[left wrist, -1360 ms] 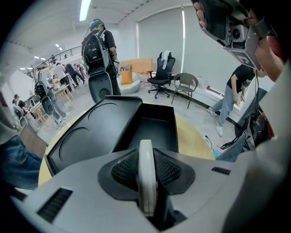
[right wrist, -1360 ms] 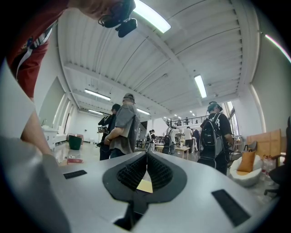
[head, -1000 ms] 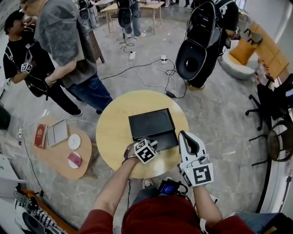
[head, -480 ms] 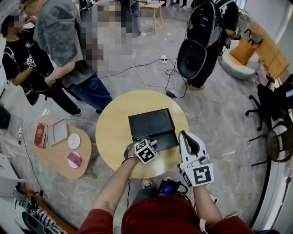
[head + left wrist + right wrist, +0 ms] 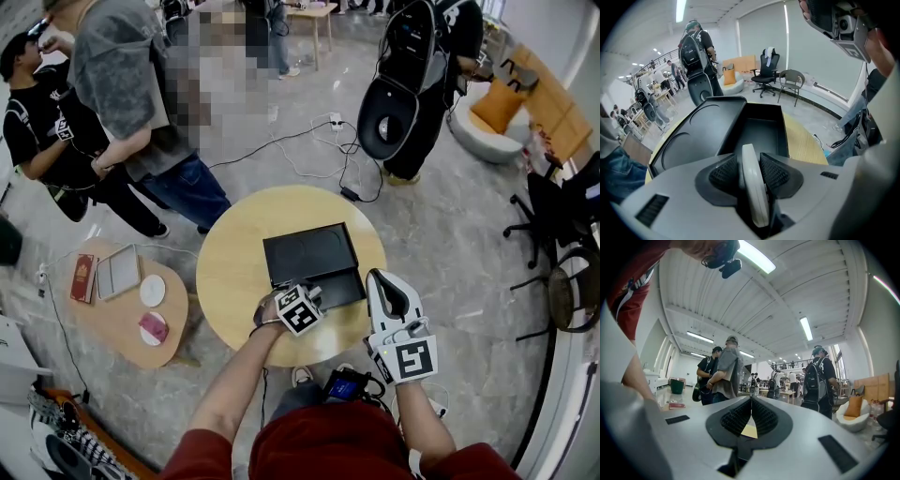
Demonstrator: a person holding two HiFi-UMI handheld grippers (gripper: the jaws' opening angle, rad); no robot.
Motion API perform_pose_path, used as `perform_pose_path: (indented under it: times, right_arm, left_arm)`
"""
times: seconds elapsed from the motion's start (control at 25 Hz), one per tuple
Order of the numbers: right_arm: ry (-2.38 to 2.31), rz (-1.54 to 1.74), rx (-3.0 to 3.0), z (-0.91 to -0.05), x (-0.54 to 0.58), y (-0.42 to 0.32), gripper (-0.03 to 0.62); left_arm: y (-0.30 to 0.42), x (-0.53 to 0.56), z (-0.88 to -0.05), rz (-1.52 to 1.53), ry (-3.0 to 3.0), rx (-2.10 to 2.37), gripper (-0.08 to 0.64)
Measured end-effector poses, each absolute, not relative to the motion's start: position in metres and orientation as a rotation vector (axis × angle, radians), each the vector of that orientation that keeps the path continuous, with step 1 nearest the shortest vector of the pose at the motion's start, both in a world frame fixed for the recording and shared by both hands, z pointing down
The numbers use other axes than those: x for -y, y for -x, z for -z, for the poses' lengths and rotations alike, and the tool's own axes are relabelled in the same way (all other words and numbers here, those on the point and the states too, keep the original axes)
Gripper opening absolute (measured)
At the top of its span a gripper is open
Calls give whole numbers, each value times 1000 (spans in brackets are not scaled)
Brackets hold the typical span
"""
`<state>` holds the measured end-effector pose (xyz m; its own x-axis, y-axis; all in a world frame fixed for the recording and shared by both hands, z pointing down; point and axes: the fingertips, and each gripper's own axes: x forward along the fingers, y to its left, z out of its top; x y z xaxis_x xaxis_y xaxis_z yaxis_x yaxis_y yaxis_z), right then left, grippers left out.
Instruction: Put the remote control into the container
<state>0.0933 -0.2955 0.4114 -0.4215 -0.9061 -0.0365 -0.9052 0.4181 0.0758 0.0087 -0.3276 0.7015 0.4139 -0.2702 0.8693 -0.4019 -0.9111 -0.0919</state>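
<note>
A black container (image 5: pixel 309 255) lies on the round wooden table (image 5: pixel 234 272), its open compartment (image 5: pixel 759 133) facing up. My left gripper (image 5: pixel 312 294) points steeply down at the container's near edge. In the left gripper view, the white remote control (image 5: pixel 752 187) stands on edge between the jaws of the left gripper (image 5: pixel 751 164), right over the open compartment. Those jaws have just been opening, and the pads (image 5: pixel 776 174) sit loosely beside the remote. My right gripper (image 5: pixel 382 278) is held level to the right of the container. In its own view, the right gripper (image 5: pixel 751 400) is shut and holds nothing.
A low side table (image 5: pixel 112 309) with a book, a tablet and coasters stands to the left. Several people stand beyond the round table, one with a large backpack (image 5: pixel 389 117). Cables (image 5: pixel 309 150) trail over the floor behind. Chairs (image 5: pixel 562 234) stand at the right.
Both hands and the container stay in place in the head view. Only the bystanders at the back have shifted a little.
</note>
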Motion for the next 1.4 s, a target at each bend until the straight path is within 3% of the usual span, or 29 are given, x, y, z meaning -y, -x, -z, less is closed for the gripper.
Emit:
perform_pose_path:
  times: [1.4]
  right_arm:
    - [-1658, 169, 2671, -404, 294, -79, 23]
  left_arm:
    - [-25, 317, -621, -1378, -2701, 558, 172]
